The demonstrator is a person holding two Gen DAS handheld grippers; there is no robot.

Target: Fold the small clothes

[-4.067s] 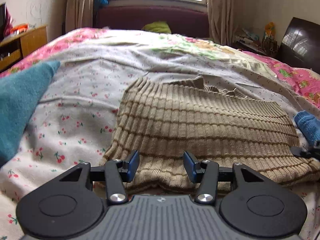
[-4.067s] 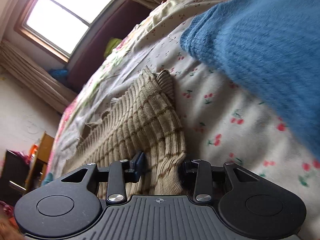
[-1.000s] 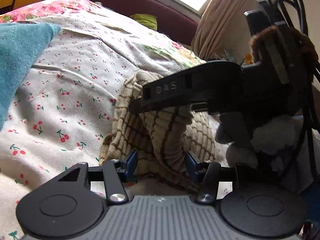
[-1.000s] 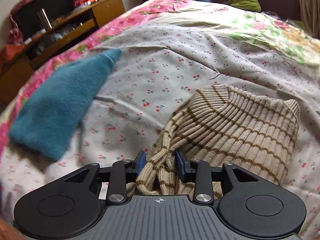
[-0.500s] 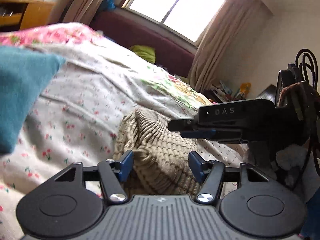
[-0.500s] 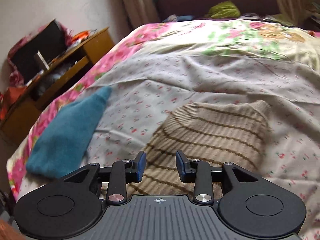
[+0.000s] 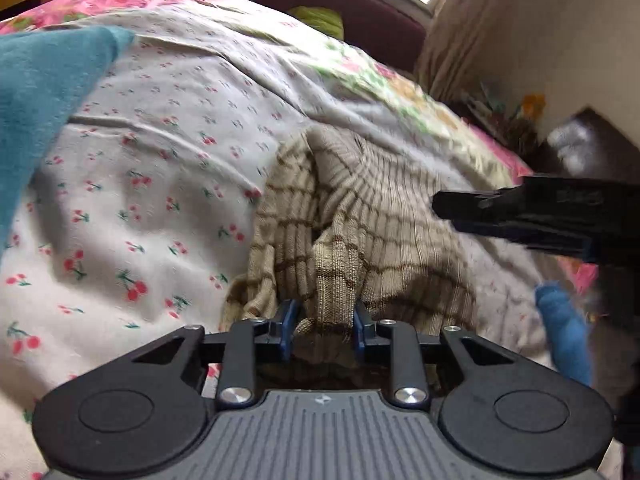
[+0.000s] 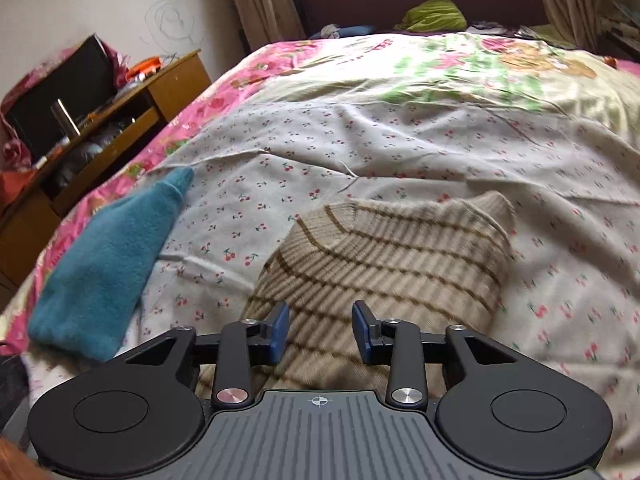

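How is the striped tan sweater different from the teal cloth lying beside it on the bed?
The tan sweater is ribbed knit with brown stripes; the teal cloth is plain and fuzzy. The left gripper pinches a bunched fold of the sweater, while nothing touches the cloth. Both lie on the cherry-print sheet.

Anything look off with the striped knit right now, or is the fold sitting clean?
Not clean. In the left wrist view the striped knit is bunched into a raised ridge at its near edge, where the left gripper pinches a fold. The right gripper hovers open above it. On the cherry-print sheet, nothing else stands out.
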